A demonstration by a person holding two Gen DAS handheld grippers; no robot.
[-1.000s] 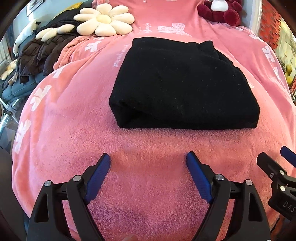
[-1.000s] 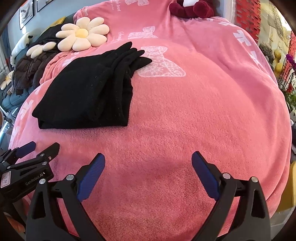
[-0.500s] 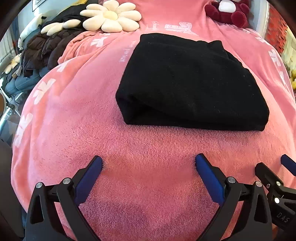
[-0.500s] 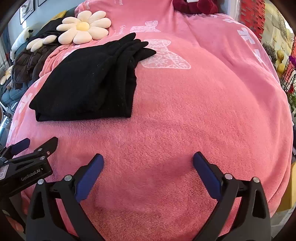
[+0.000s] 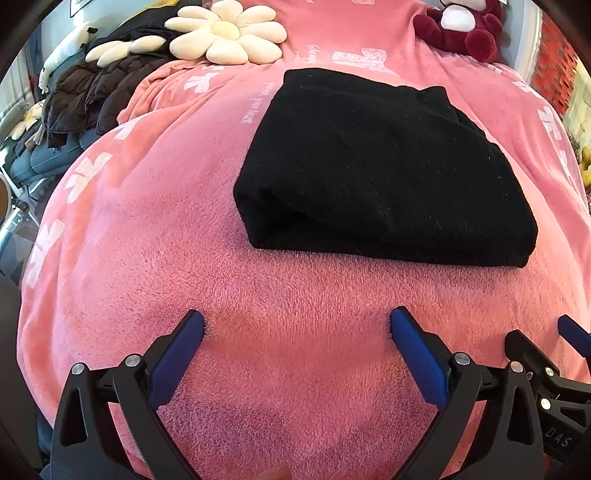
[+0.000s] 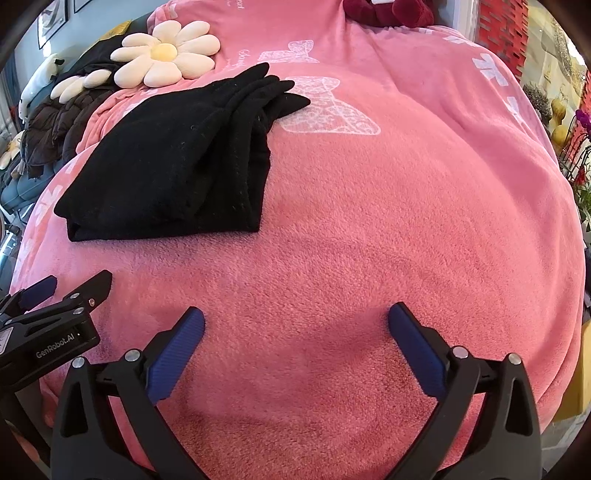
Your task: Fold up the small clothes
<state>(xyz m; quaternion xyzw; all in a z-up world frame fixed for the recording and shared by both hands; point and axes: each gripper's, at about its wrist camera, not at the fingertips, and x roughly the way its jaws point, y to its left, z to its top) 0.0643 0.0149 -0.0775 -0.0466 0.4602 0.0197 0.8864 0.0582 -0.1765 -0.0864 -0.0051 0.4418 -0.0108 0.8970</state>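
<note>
Left wrist view first: the left gripper (image 5: 295,328) hovers low over a pink blanket (image 5: 129,240), jaws spread wide with nothing between them. Its blue pads (image 5: 177,354) sit close to the fleece. Ahead lies a black garment (image 5: 376,170), folded into a thick rectangle, its rounded fold edge facing the gripper and well apart from the fingertips. Behind it, a flower cushion (image 5: 225,35) rests at the blanket's far left, beside a dark jacket (image 5: 88,96), and a red plush toy (image 5: 461,26) sits at the far right. The right gripper (image 5: 546,350) shows at the lower right edge.

Right wrist view: the right gripper (image 6: 295,321) is likewise released, jaws wide and holding nothing, over bare blanket (image 6: 406,206). The garment (image 6: 173,162) lies to the upper left, its stacked layers showing along the right edge, one corner touching a white butterfly print (image 6: 332,110). The flower cushion (image 6: 166,51) sits beyond it. The left gripper (image 6: 62,291) pokes in at the left edge.
</note>
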